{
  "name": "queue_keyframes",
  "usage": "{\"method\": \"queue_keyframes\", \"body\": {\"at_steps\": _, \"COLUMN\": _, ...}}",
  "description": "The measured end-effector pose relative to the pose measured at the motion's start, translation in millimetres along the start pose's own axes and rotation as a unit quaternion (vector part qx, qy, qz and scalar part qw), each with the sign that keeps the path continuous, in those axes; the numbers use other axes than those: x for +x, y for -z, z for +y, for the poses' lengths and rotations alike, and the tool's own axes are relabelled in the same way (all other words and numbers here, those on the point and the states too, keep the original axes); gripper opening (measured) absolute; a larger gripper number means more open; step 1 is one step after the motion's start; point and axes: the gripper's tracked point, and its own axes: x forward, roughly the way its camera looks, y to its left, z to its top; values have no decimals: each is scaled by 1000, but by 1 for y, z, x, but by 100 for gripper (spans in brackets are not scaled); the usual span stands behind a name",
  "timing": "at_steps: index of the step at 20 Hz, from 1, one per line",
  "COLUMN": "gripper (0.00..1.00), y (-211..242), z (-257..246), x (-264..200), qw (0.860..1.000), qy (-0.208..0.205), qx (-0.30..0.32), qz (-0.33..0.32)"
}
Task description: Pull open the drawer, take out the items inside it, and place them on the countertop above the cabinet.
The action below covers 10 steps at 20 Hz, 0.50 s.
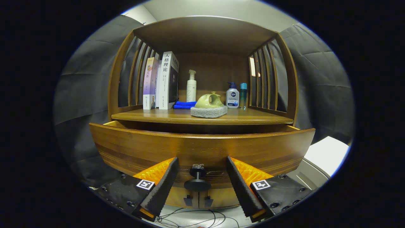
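The wooden drawer (202,148) of the cabinet stands pulled out a little toward me, its front panel close ahead. Its dark round knob (197,180) sits between my two fingers, touching neither. My gripper (201,164) is open, a finger on each side of the knob with a clear gap. The drawer's inside is hidden behind its front panel. Above it lies the wooden countertop (253,117), under a shelf frame with slatted sides.
On the countertop stand books (162,83) at the left, a white pump bottle (191,86), a folded blue cloth (184,104), a yellow-green pot on a grey pad (208,107), and two small bottles (236,95). Cables (196,220) lie on the floor below.
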Motion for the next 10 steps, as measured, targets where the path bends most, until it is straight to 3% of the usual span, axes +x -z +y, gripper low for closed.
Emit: {"method": "queue_keyframes", "body": {"at_steps": 10, "gripper": 96, "y": -6, "z": -2, "x": 33, "qw": 1000, "qy": -6, "qx": 0, "qz": -3}}
